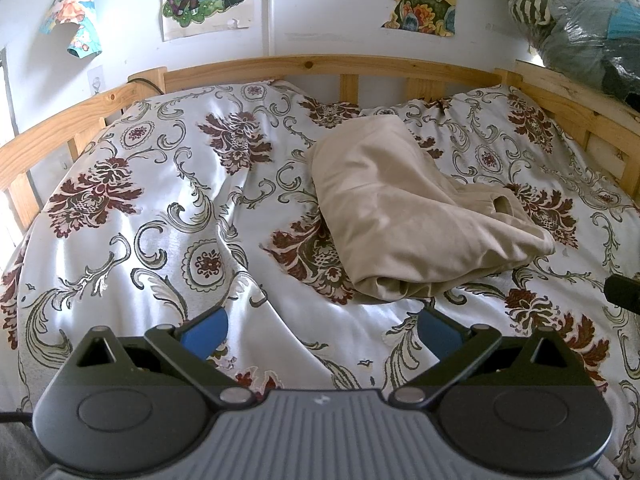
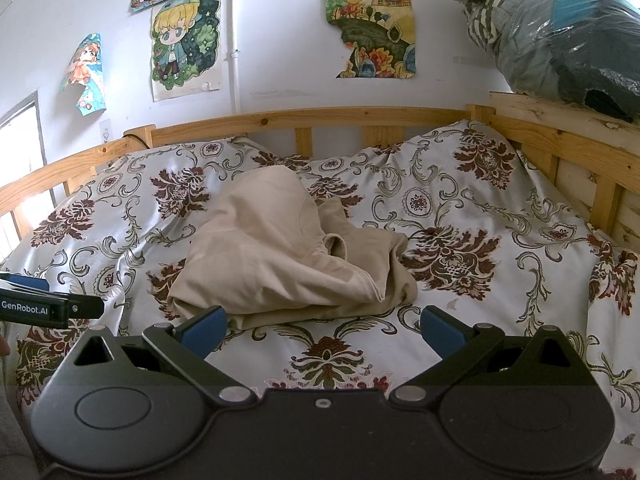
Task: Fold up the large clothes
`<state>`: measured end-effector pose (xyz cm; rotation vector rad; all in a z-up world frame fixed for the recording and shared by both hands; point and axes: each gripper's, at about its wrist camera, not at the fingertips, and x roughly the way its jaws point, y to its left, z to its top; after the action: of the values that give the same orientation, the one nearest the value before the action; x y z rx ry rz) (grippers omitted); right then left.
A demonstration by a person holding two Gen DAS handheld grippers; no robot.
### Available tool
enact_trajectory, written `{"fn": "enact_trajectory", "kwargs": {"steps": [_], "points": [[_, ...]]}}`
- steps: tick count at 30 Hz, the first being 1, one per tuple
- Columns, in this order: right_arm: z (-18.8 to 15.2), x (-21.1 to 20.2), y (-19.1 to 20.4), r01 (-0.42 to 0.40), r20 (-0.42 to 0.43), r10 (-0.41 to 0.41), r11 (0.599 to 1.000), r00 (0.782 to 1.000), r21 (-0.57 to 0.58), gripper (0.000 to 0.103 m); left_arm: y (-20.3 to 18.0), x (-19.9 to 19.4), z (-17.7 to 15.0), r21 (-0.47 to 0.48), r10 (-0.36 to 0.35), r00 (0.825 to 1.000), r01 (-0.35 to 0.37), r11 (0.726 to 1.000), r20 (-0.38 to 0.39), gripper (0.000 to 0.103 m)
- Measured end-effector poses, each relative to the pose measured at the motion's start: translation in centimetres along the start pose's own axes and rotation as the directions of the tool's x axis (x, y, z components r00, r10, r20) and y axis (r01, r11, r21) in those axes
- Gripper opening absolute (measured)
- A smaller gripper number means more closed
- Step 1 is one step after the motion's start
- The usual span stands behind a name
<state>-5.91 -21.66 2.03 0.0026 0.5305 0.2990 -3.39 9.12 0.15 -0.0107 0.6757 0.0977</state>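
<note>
A beige garment (image 1: 416, 216) (image 2: 288, 256) is seen crumpled on the floral bedspread (image 1: 160, 220) (image 2: 480, 240) of a wooden bed (image 1: 320, 65) (image 2: 360, 114), while the left tongs (image 1: 322, 334) and right tongs (image 2: 322, 332) are held spread wide and empty just short of it.

We counted one beige garment (image 2: 280, 256) crumpled on one bed (image 2: 500, 280), two hand-held grippers, left (image 1: 322, 334) and right (image 2: 322, 332), five drawings on the wall, and one plastic bag of clothes (image 2: 560, 32).
</note>
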Motion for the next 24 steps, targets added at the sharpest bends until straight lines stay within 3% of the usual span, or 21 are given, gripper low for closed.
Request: {"fn": "enact_trajectory", "kwargs": {"steps": [10,15,24], "points": [[-0.01,0.00,-0.06,-0.001,0.000,0.001,1.000,1.000,-0.001,0.102,0.08,0.03,0.00,0.001,-0.001,1.000,0.001,1.000,-0.002,0.102],[-0.02,0.02,-0.09,-0.002,-0.002,0.002,1.000,1.000,0.000,0.102,0.29,-0.06,0.25,-0.001,0.031,0.999,-0.031,1.000,-0.012,0.102],[-0.01,0.03,-0.01,0.001,-0.001,-0.001,1.000,1.000,0.001,0.102,-0.44,-0.83,0.38,0.066,0.050,0.998,-0.053,0.996,0.044,0.102]]}}
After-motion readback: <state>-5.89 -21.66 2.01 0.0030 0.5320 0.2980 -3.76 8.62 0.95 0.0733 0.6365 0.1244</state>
